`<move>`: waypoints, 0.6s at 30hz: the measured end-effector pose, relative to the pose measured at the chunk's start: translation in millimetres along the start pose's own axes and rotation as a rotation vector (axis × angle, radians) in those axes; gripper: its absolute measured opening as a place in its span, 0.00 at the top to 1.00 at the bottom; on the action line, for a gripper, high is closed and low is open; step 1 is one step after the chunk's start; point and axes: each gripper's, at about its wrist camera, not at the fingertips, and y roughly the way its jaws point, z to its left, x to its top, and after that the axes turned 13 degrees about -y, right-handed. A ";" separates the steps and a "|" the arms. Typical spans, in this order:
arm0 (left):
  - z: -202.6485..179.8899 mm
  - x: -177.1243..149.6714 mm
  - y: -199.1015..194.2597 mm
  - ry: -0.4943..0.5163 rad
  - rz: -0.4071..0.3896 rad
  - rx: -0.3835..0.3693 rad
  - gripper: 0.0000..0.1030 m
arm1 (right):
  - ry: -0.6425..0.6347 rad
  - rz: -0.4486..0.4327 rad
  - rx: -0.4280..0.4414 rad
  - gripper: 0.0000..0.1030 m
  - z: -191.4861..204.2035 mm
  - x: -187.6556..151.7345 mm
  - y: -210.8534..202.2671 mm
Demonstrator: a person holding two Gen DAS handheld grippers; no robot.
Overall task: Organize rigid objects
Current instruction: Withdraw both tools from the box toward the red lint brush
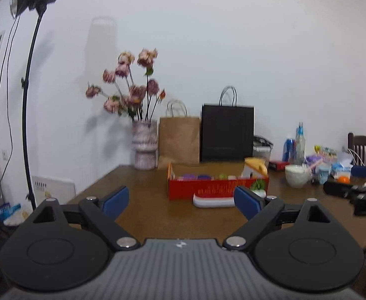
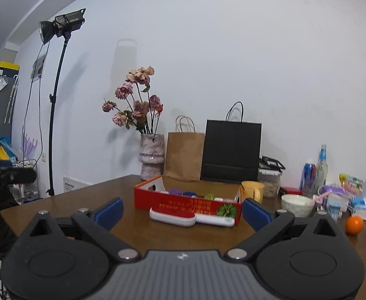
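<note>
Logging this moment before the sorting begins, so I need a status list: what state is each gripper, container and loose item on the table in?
left gripper: open, nothing between the jaws
right gripper: open, nothing between the jaws
red box: open-topped, small items inside
red and white case: lying flat in front of the box
yellow mug: upright
white bowl: upright
orange: loose on the table
vase: upright, holding wilted flowers

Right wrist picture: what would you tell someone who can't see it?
The open, empty right gripper faces a red cardboard box on a brown wooden table, with a red-and-white flat case lying in front of it. Behind stand a vase of dried pink roses and two paper bags.
</note>
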 end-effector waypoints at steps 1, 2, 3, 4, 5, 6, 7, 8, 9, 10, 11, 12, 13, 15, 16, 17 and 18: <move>3.8 -2.7 -4.8 -0.008 0.020 -0.003 0.10 | 0.004 0.005 0.004 0.01 0.7 -3.0 -5.8; 6.3 -4.7 -8.8 -0.016 0.029 -0.005 0.10 | 0.006 0.014 0.011 0.00 1.6 -5.9 -11.7; 7.5 -6.0 -11.4 -0.020 0.034 -0.005 0.10 | 0.007 0.019 0.015 0.00 2.8 -9.0 -18.4; 7.6 -6.5 -12.7 -0.019 0.038 -0.007 0.10 | 0.005 0.018 0.018 0.00 3.9 -12.1 -25.3; 7.3 -6.5 -13.3 -0.015 0.038 -0.010 0.10 | 0.004 0.018 0.022 0.00 5.0 -14.2 -30.1; 7.9 -6.4 -13.9 -0.009 0.036 -0.011 0.10 | 0.005 0.022 0.028 0.00 5.4 -15.4 -34.3; 7.0 -5.9 -13.4 -0.011 0.031 -0.005 0.10 | 0.011 0.023 0.032 0.00 4.3 -15.3 -35.8; 6.4 -5.7 -12.5 -0.018 0.029 -0.002 0.10 | 0.024 0.019 0.037 0.00 3.1 -15.9 -38.0; 6.3 -5.5 -10.6 -0.029 0.033 -0.003 0.10 | 0.038 0.015 0.043 0.00 1.0 -16.5 -38.8; 6.0 -5.8 -9.1 -0.040 0.040 -0.003 0.10 | 0.052 0.015 0.046 0.00 -1.8 -17.3 -38.0; 5.6 -6.1 -7.1 -0.046 0.047 -0.002 0.09 | 0.064 0.020 0.042 0.00 -4.6 -18.1 -36.1; 4.4 -6.8 -4.3 -0.044 0.055 -0.003 0.09 | 0.074 0.030 0.034 0.00 -6.9 -19.0 -32.9; 3.1 -7.8 -2.5 -0.037 0.059 -0.002 0.09 | 0.083 0.041 0.028 0.00 -9.4 -20.4 -29.2; 0.2 -10.9 1.8 -0.022 0.064 0.002 0.09 | 0.102 0.066 0.016 0.00 -14.7 -25.0 -22.8; -0.7 -12.1 4.4 -0.017 0.069 0.004 0.09 | 0.114 0.075 0.011 0.00 -18.1 -27.3 -19.4; -1.3 -13.3 7.3 -0.019 0.074 0.006 0.09 | 0.125 0.080 0.008 0.00 -21.4 -30.0 -17.2; -1.7 -14.3 10.1 -0.021 0.080 0.006 0.08 | 0.135 0.088 0.005 0.00 -24.5 -32.9 -14.7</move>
